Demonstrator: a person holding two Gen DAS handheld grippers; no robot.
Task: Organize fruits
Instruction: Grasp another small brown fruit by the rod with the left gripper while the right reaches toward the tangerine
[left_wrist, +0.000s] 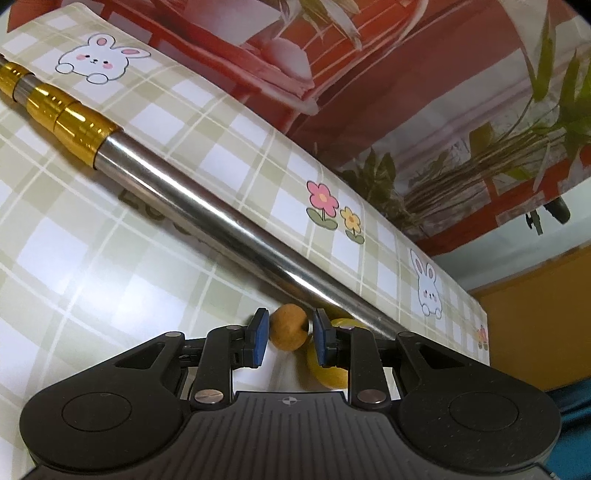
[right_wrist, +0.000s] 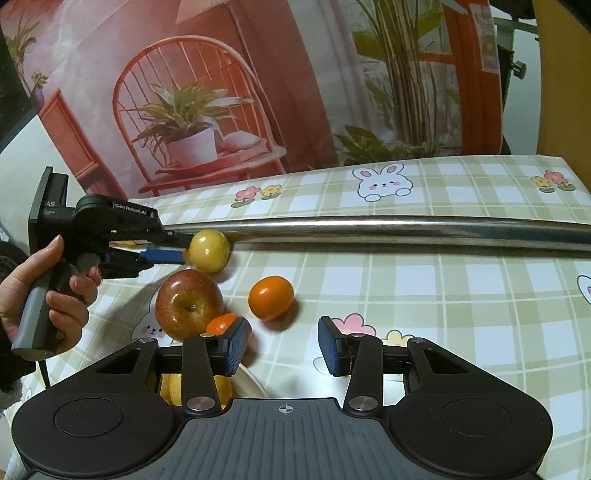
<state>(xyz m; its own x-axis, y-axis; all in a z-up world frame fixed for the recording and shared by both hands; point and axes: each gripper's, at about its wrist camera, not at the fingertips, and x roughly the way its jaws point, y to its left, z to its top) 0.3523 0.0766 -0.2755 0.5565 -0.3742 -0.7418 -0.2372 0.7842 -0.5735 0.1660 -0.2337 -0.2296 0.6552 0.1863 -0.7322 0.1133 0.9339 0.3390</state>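
Note:
In the left wrist view my left gripper (left_wrist: 290, 332) is low over the table, its blue pads either side of a small brown round fruit (left_wrist: 288, 328) with thin gaps showing. A yellow fruit (left_wrist: 328, 369) lies just behind its right finger. The right wrist view shows that left gripper (right_wrist: 184, 250) held in a hand (right_wrist: 70, 295), tips at the yellow fruit (right_wrist: 209, 251). My right gripper (right_wrist: 282, 345) stands open and empty. Ahead of it lie a red apple (right_wrist: 189, 304), an orange (right_wrist: 271, 297) and a smaller orange (right_wrist: 221, 323), half hidden by its left finger.
A long steel pole (right_wrist: 369, 227) with gold collars (left_wrist: 55, 103) lies across the checked tablecloth (right_wrist: 443, 295) behind the fruit. A white plate (right_wrist: 255, 384) holding yellow fruit (right_wrist: 173, 387) sits under my right gripper. A printed backdrop (right_wrist: 295, 92) stands behind the table.

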